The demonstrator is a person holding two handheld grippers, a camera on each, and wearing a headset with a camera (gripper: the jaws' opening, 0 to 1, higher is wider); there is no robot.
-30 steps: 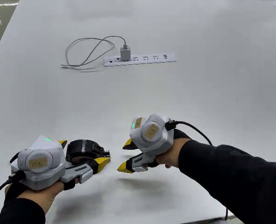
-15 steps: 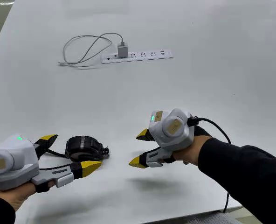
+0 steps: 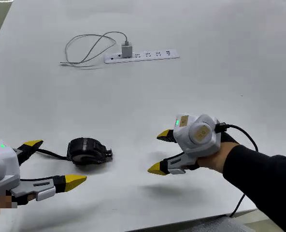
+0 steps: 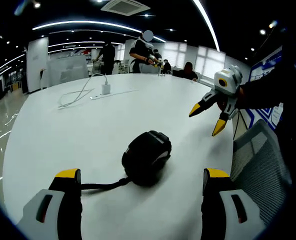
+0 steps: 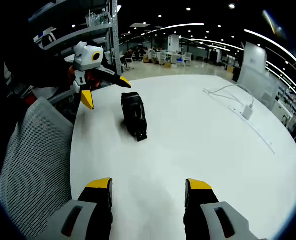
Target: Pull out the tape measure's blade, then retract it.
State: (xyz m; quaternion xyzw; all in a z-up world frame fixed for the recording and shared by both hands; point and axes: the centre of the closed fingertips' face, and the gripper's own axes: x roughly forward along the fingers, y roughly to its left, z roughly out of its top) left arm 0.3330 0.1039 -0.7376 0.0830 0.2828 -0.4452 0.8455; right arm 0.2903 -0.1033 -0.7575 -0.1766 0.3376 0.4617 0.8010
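Tape measure point(image 3: 87, 151): black round case, lying free on the white surface point(image 3: 206, 72), in the head view toward 8 o'clock. A small tab sticks out at its 3 o'clock end. A thin black strap point(image 3: 51, 154) leaves the case at 9 o'clock and runs toward your left tongs point(image 3: 57, 161).

Left tongs: jaws spread wide, nothing between them. They sit at 8 o'clock of the case, apart from it, with the yellow tips pointing at it. In the left gripper view the case lies between and just beyond the two tips, with the strap trailing near the left-hand jaw. Contact there cannot be judged.

Right tongs point(image 3: 158, 152): jaws apart and empty. They hover at 3 o'clock of the case, well apart from it, tips pointing back toward it.

Surface: large, white, matte and rounded at the near edge. At 12 o'clock of the case, well away, lies a white power strip point(image 3: 142, 55) with a charger block point(image 3: 127, 50) plugged in. A grey cable point(image 3: 85, 48) loops out toward 10 o'clock.

Room: open-plan hall with long ceiling light strips. In the left gripper view people point(image 4: 143, 50) stand past the far edge of the surface. In the right gripper view a grey mesh chair point(image 5: 33, 165) sits at the surface's edge at 8 o'clock, with shelving point(image 5: 95, 30) at 11 o'clock.
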